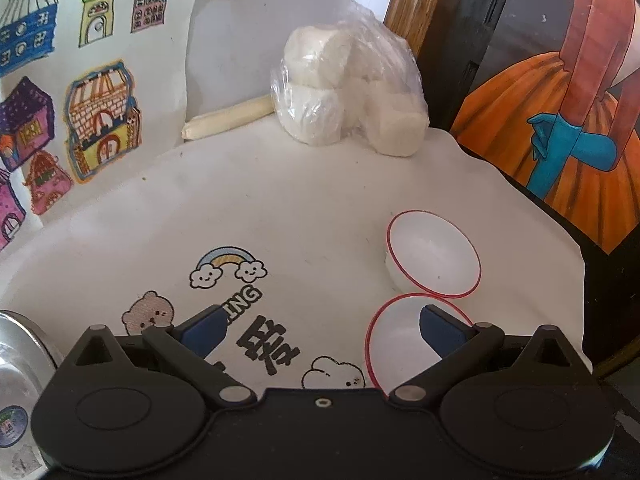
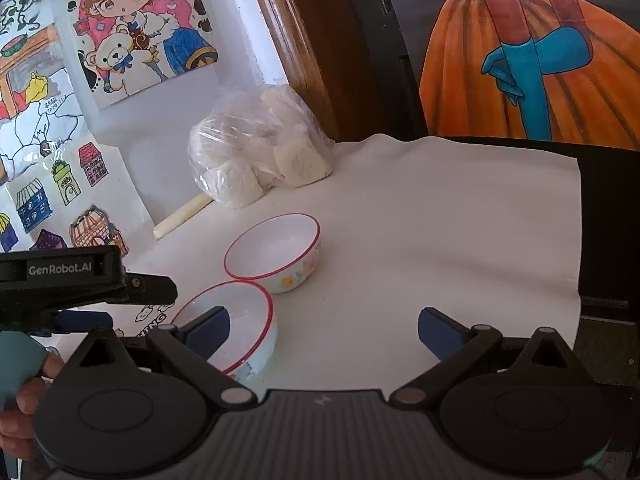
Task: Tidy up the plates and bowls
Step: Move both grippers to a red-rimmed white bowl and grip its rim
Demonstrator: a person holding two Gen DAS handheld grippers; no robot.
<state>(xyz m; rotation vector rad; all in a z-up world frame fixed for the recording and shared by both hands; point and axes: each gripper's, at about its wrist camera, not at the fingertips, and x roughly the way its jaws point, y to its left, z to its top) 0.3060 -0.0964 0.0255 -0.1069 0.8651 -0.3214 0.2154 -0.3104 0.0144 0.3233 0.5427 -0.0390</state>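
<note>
Two white bowls with red rims stand side by side on a white cloth. The far bowl (image 1: 434, 254) (image 2: 276, 252) has flowers on its side. The near bowl (image 1: 400, 340) (image 2: 236, 328) lies under my left gripper's right finger and behind my right gripper's left finger. My left gripper (image 1: 320, 330) stands open above the cloth with nothing between its fingers. My right gripper (image 2: 324, 330) is open too, to the right of the near bowl, holding nothing. The other gripper's black body (image 2: 80, 280) shows at the left of the right wrist view.
A plastic bag of white buns (image 1: 348, 92) (image 2: 260, 160) sits at the back by the wall, a pale stick (image 1: 228, 118) beside it. A metal dish (image 1: 20, 364) lies at the left. Drawings cover the wall. The cloth's right edge (image 2: 578, 240) borders dark furniture. A hand (image 2: 20, 400) holds the left gripper.
</note>
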